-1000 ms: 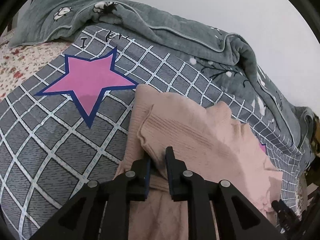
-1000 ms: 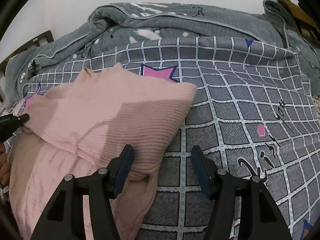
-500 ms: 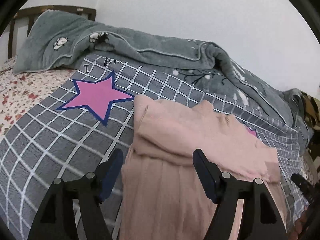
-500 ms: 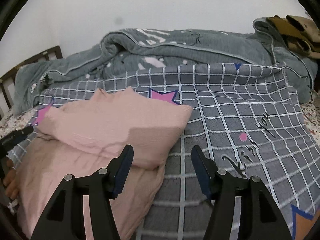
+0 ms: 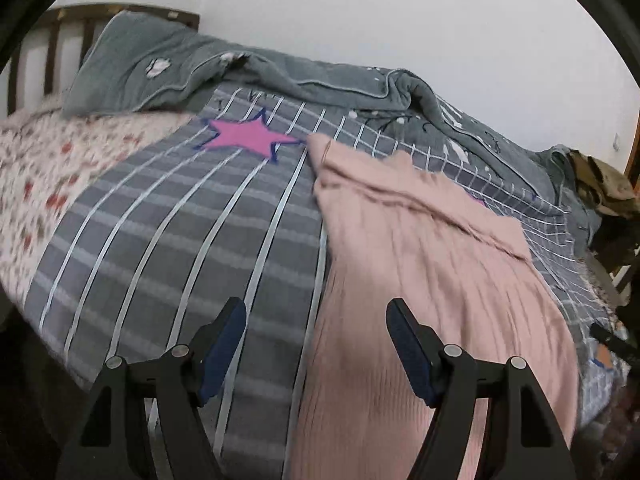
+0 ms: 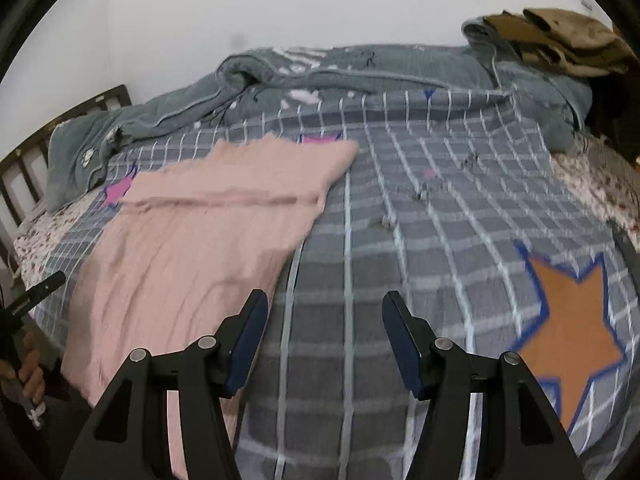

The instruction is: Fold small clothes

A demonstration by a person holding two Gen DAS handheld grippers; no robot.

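A pink ribbed knit garment (image 5: 432,264) lies flat on the grey checked bedspread (image 5: 180,240), its far part folded back over itself. It also shows in the right wrist view (image 6: 192,240). My left gripper (image 5: 316,320) is open and empty, hovering above the garment's near left edge. My right gripper (image 6: 324,312) is open and empty, above the bedspread (image 6: 420,220) just right of the garment's near right edge. Both frames are motion blurred.
A rumpled grey-green quilt (image 5: 304,80) lies along the wall behind the garment. A wooden headboard (image 5: 36,52) stands at the left. A floral sheet (image 5: 52,168) covers the left of the bed. Brown clothes (image 6: 560,36) are piled at the right end.
My left gripper let go of the pink garment's folded part and opened. Both grippers pulled back toward the near edge of the bed, so the whole garment now shows.
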